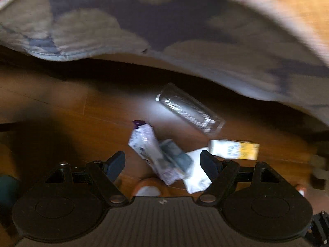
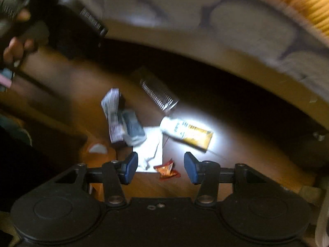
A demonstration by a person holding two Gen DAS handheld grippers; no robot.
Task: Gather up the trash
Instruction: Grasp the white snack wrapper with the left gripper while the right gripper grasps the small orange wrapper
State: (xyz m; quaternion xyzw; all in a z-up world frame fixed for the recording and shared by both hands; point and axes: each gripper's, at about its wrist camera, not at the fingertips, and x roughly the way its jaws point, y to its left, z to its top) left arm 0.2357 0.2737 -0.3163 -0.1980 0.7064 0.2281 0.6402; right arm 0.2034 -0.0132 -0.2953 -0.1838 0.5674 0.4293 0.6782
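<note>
No text, brand or number can be read in either view. The white and yellow carton (image 2: 186,132) near the middle of the wooden floor (image 2: 257,154) carries dark print, and the purple and white wrapper (image 1: 148,150) beside it too, both blurred beyond reading.

The floor (image 1: 61,107) is warm brown wood. Above it hangs a bedcover (image 1: 185,30) patterned with pale grey blobs on dark blue. The litter: a white-and-purple wrapper (image 1: 144,144), a white-and-yellow box (image 2: 189,131), a red-orange packet (image 2: 166,170), white paper (image 2: 151,150), and a clear ribbed container (image 1: 189,111).
</note>
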